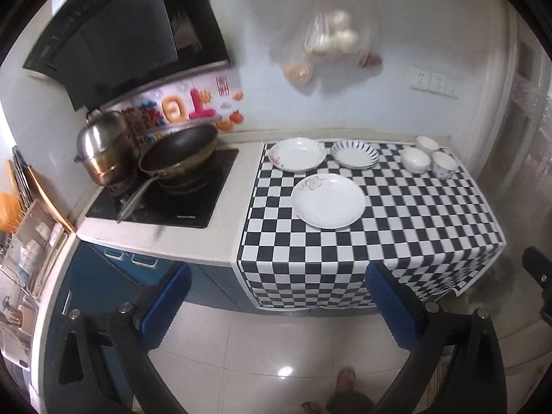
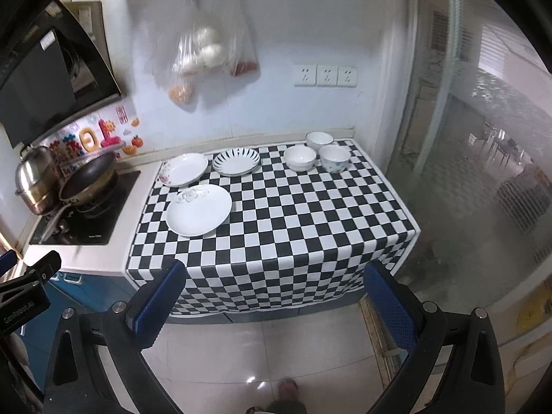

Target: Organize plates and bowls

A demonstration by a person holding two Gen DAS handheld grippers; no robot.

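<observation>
Three plates lie on a black-and-white checkered cloth (image 1: 414,214): a large white plate (image 1: 328,205) (image 2: 199,209) in front, a flower-rimmed plate (image 1: 297,154) (image 2: 184,169) behind it and a blue-striped plate (image 1: 355,153) (image 2: 236,161) beside that. Three small bowls (image 1: 415,159) (image 2: 299,158) cluster at the back right, the nearest blue-patterned (image 1: 444,165) (image 2: 334,158). My left gripper (image 1: 277,302) and right gripper (image 2: 274,298) are open and empty, held back from the counter's front edge, above the floor.
A black hob (image 1: 162,196) left of the cloth carries a frying pan (image 1: 179,153) with its handle toward me and a steel pot (image 1: 100,148). Plastic bags (image 2: 203,58) hang on the wall. A glass partition (image 2: 483,158) stands at the right.
</observation>
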